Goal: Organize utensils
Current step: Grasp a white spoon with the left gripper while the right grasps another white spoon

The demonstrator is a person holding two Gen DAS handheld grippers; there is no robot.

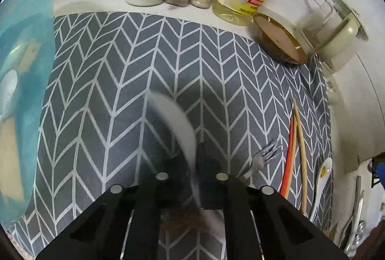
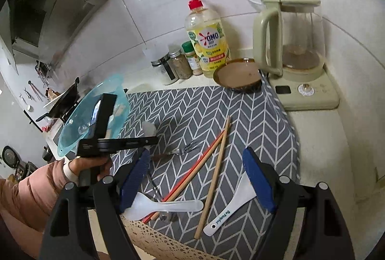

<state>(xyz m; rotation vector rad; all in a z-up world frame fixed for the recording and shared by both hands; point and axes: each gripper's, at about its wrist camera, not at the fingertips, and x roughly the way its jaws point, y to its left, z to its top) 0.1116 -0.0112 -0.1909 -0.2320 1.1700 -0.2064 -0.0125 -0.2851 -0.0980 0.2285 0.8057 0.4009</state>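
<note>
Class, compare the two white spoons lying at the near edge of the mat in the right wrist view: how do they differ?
The translucent white spoon is plain and lies crosswise over the chopsticks. The opaque white paddle spoon carries blue lettering and a hole in its handle, and lies diagonally, partly hidden behind a blue pad of the right claw. Both are white and rest on the herringbone mat.

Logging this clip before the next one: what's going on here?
A person is sorting utensils on a grey herringbone mat on a kitchen counter, with tongs in each hand. The left tongs are shut on a white spoon, blurred in the picture. The right tongs stand open above a white plastic spoon and a white rice paddle, gripping nothing. A fork and chopsticks lie loose on the mat.
</note>
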